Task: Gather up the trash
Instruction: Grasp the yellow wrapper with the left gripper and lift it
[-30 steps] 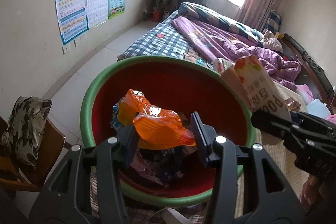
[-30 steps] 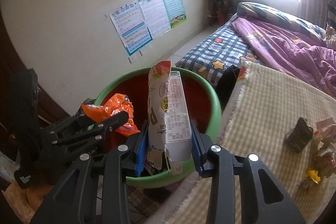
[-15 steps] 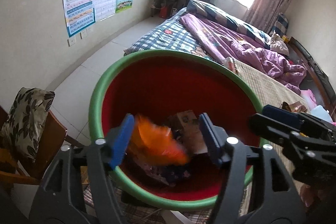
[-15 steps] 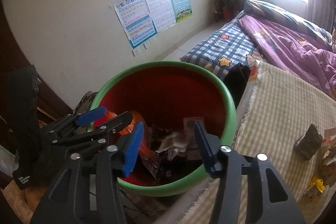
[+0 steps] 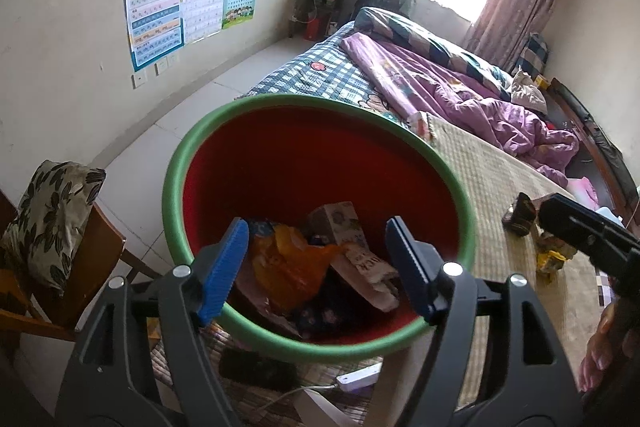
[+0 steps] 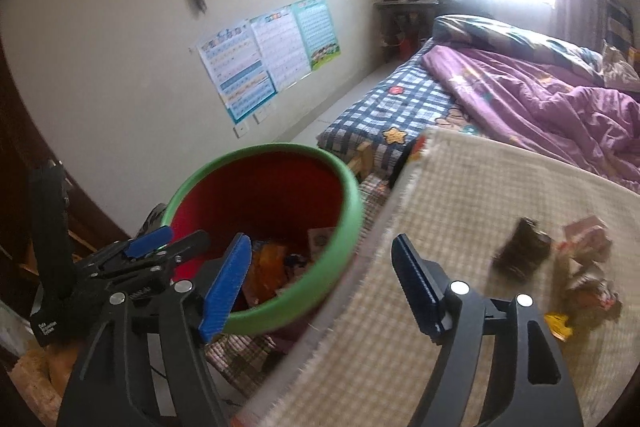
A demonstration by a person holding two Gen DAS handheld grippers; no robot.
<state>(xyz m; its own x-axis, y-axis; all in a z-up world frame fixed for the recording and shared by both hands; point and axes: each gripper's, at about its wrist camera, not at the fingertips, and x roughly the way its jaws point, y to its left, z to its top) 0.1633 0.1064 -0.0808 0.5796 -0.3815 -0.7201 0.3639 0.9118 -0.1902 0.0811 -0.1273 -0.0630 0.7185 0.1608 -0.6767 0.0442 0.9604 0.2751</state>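
Both grippers, left (image 5: 316,269) and right (image 6: 322,291), just opened up, nothing between the jaws. Orange bag (image 5: 290,267) and carton (image 5: 340,223) sit in the bin (image 5: 280,101); scraps (image 6: 580,267) at right still wait on the mat (image 6: 460,195).

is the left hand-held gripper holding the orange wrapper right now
No, the left hand-held gripper is open with nothing between its pads, and the orange wrapper lies down inside the red bin.
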